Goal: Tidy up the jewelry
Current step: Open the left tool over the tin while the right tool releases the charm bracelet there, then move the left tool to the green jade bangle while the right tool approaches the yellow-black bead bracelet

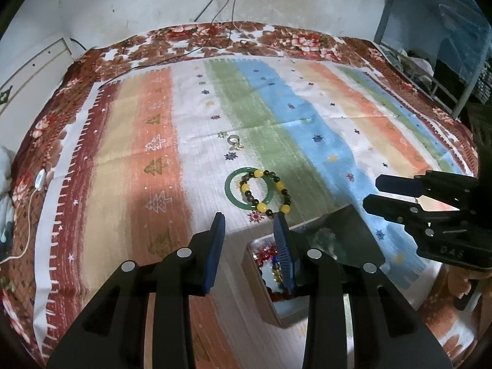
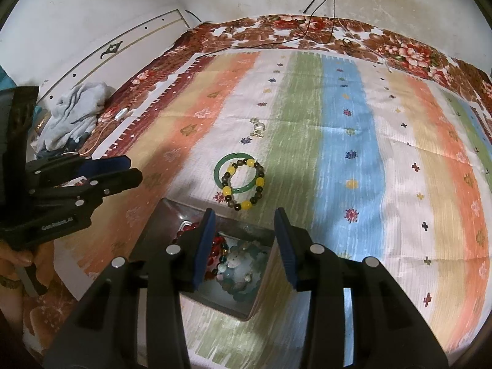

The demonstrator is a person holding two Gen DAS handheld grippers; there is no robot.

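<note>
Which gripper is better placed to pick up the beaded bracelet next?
Probably the left gripper: its open, empty jaws stand just short of the beaded bracelet, which overlaps the green bangle. The right gripper, also open, hangs over the box.

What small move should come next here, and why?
Probably the right tool, open and empty above the box, should move forward to the beaded bracelet. It lies overlapping the green bangle on the cloth just beyond the box, which already holds beads. The left tool is also open and empty.
</note>
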